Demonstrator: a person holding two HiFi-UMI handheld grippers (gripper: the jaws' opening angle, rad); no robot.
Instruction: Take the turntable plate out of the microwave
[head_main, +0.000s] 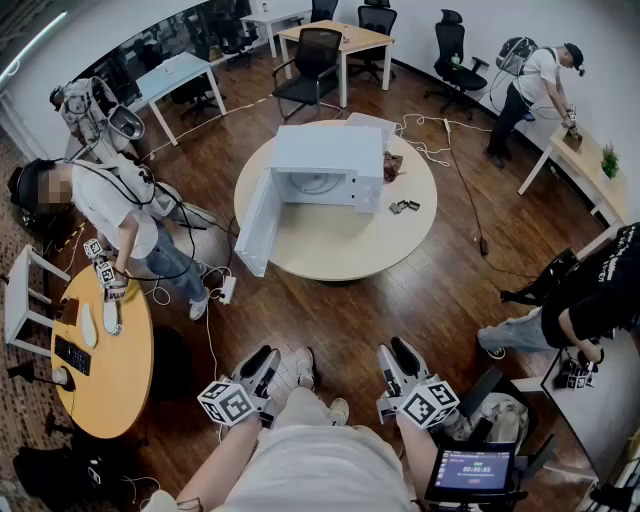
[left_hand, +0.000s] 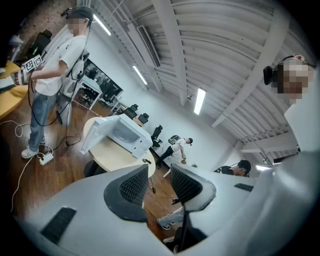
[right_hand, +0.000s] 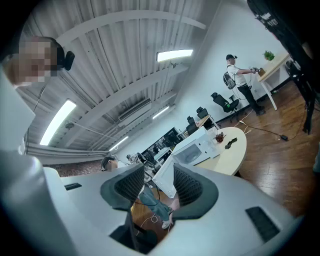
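Turntable plate (head_main: 318, 183) is made out as a pale round shape lying flat on the floor of the microwave (head_main: 330, 150), well apart from both grippers and on the far side of them; the microwave is set on the round table (head_main: 340, 245) with its mouth turned toward the near side, and its door (head_main: 257, 222) is swung wide open on the left, reaching out to the near-left edge of the table.

The left gripper (head_main: 262, 362) and the right gripper (head_main: 398, 352) are held low at the near edge of the head view, with a stretch of wooden floor (head_main: 340, 310) between them and the table; the cavity lies almost midway between the two, a little toward the left one, so neither hand can be called clearly nearer.

In the left gripper view the jaws of the left gripper (left_hand: 159, 170) are seen parted with nothing between them; in the right gripper view the right gripper (right_hand: 159, 172) is likewise spread and empty, with the microwave (right_hand: 192, 152) seen beyond it.

Being round, the plate offers no long axis; its near rim is judged the part to be met, edge-on and from the front; the open door is judged to crowd an approach from the left, so the right side is judged the freer line.
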